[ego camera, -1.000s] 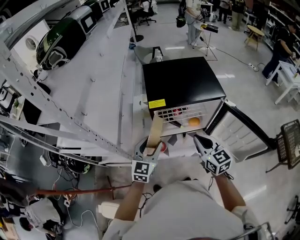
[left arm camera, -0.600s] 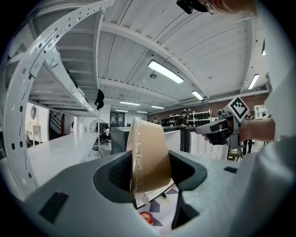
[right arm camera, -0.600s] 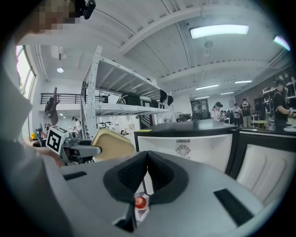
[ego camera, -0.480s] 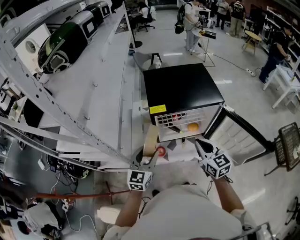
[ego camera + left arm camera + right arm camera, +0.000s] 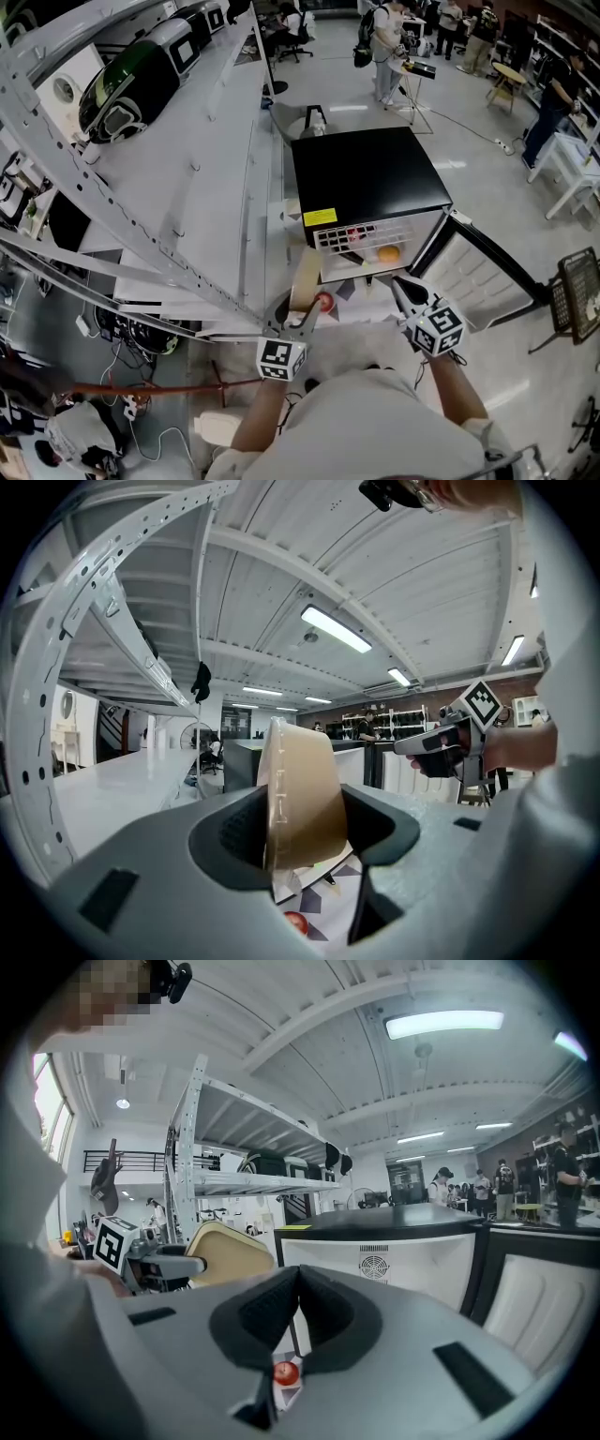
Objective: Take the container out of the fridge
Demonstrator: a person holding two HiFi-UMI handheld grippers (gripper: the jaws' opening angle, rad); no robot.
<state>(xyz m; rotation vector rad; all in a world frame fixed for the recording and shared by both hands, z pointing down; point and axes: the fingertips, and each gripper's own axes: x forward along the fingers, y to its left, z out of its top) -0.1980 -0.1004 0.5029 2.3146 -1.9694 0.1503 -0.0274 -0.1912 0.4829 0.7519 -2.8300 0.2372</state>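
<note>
A flat tan container point(image 5: 305, 275) stands on edge between the jaws of my left gripper point(image 5: 303, 317), which is shut on it just in front of the black mini fridge point(image 5: 369, 178). The left gripper view shows the container point(image 5: 300, 794) upright between the dark pads point(image 5: 239, 832). The fridge door point(image 5: 487, 272) hangs open to the right. My right gripper point(image 5: 399, 285) is shut and holds nothing, its tips close to the open fridge front; in its own view the pads point(image 5: 323, 1312) meet, and the container point(image 5: 230, 1252) shows at the left.
Inside the fridge a wire shelf point(image 5: 361, 232) carries an orange point(image 5: 388, 253) and red items. A red apple point(image 5: 323, 301) lies on a patterned mat on the floor below. A long white shelf rack point(image 5: 169, 178) runs along the left. People stand at the far back.
My left gripper has drawn back a little from the fridge toward the person, still shut on the container. The right gripper has hardly moved.
</note>
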